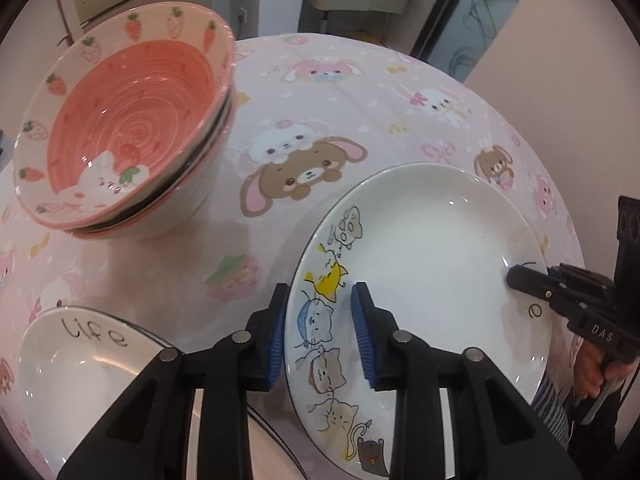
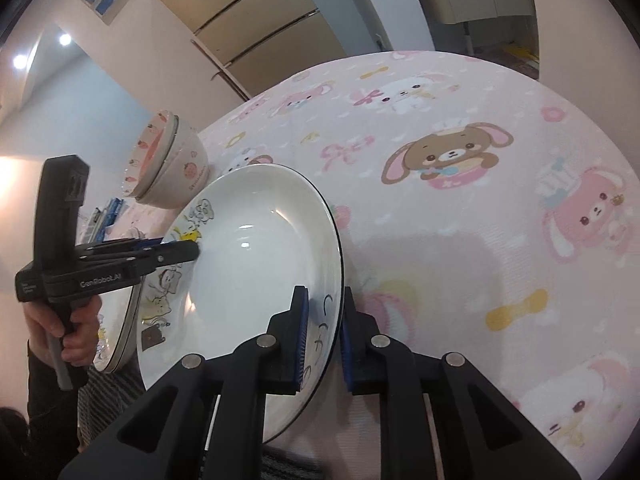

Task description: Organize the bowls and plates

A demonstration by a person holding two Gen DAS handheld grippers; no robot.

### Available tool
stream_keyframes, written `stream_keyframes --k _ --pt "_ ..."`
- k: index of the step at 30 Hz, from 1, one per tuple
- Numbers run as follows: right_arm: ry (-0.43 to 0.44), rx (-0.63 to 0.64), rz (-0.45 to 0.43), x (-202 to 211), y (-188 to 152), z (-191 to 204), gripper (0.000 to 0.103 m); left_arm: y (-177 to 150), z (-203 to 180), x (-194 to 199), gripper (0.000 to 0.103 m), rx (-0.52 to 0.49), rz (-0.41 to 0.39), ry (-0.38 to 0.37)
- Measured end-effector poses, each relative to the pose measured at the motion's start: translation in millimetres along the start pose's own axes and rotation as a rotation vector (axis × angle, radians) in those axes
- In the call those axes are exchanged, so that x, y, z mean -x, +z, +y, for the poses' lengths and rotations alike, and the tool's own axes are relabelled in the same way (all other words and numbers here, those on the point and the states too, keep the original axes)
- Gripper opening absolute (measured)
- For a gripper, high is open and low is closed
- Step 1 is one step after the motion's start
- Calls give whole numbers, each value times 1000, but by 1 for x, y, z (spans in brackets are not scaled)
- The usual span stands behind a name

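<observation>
A white plate [image 1: 432, 264] with cartoon cats drawn along its rim sits tilted above the pink tablecloth, right of a near stack of white plates [image 1: 80, 364] lettered "life" and of the nested pink strawberry bowls [image 1: 132, 120] at far left.

Left wrist view: the cat plate [image 1: 420, 264] is being looked down on steeply, at close range, from its left rim.
Right wrist view: the same plate [image 2: 248, 256] is being viewed from the opposite rim.
Shared: plate, stacked bowls [image 1: 128, 128], pink tablecloth [image 1: 360, 112].
</observation>
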State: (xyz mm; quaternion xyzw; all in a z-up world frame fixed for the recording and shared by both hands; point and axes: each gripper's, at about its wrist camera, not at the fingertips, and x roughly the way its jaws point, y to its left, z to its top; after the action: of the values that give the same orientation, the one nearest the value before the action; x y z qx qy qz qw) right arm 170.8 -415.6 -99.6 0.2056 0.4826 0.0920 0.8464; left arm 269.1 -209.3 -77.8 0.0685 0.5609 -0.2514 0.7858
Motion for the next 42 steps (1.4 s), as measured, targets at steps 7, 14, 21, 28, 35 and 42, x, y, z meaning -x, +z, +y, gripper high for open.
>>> stream_keyframes --k 7,14,21,28,35,42 --pt "-7 -56 1 11 11 5 18 -1 -1 20 26 27 -19 21" --pt "-8 -71 14 24 14 18 19 2 -5 38 26 32 -58 62" --pt "53 -111 6 46 18 21 19 -2 -6 56 26 42 -68 36" --pt "40 -90 -3 59 20 37 19 -5 -9 75 26 58 -95 39" --pt "85 -57 24 49 20 70 19 -18 18 98 26 102 -115 80" --pt "106 16 59 30 21 124 19 -40 64 125 27 169 -140 112"
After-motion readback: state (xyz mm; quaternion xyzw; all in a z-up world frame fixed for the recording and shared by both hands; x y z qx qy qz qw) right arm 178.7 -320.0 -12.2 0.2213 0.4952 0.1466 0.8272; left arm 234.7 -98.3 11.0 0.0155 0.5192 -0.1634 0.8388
